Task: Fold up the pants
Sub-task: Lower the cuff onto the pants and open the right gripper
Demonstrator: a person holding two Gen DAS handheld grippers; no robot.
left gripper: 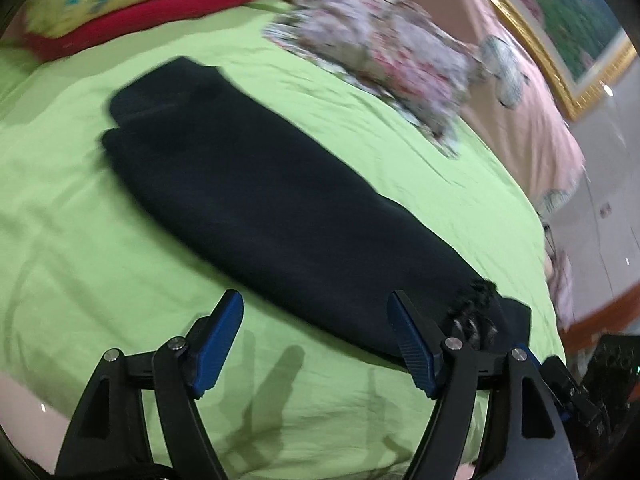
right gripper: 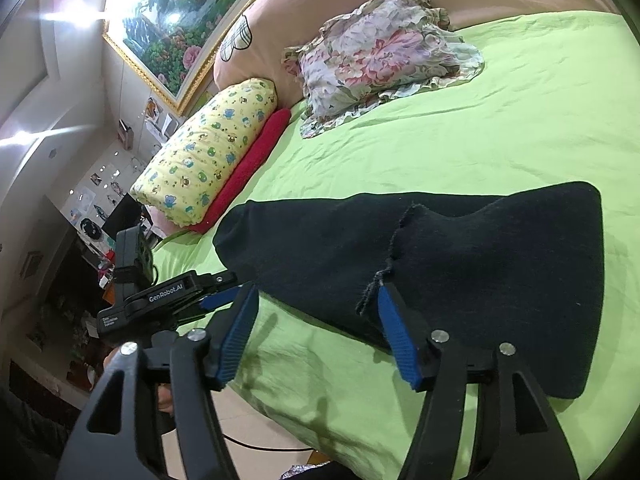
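Left black two-finger gripper with blue ribbed pads [left gripper: 316, 346] fills the bottom of its frame, jaws spread wide, nothing between the pads. Right black two-finger gripper with blue ribbed pads [right gripper: 318, 334] at lower centre, jaws also apart and gripping nothing, angled downward.

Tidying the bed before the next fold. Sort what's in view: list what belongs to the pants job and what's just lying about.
Belongs to the job:
- black pants, laid flat on the green sheet
- left gripper, open
- right gripper, open

Just lying about:
- floral pillow
- yellow patterned pillow
- red cushion
- framed painting on the wall
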